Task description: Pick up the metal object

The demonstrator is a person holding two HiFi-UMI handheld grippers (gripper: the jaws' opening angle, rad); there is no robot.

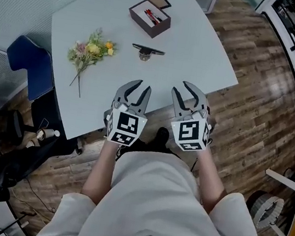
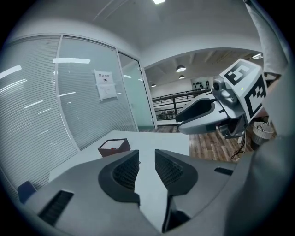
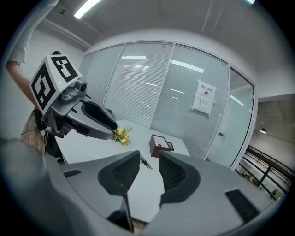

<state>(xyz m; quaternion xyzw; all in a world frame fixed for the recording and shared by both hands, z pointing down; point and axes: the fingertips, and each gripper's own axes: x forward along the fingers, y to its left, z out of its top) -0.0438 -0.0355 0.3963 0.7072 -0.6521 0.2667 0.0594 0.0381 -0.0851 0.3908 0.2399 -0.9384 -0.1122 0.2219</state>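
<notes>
The metal object [image 1: 147, 51] is a dark flat bar on a small round silvery base, lying mid-table; a thin sliver of the metal object [image 3: 145, 162] shows in the right gripper view between the jaws. My left gripper [image 1: 140, 88] hovers over the table's near edge, open and empty. My right gripper [image 1: 187, 91] hangs beside it at the same edge, also open with nothing between its fingers. Both are well short of the object. In the left gripper view the left gripper [image 2: 146, 162] shows only bare table between its jaws.
A dark red open box [image 1: 149, 18] with its lid beside it stands at the far side of the pale table [image 1: 203, 46]. A small flower bunch [image 1: 90, 53] lies at the left. A blue chair [image 1: 31, 65] stands off the table's left edge. Glass walls lie beyond.
</notes>
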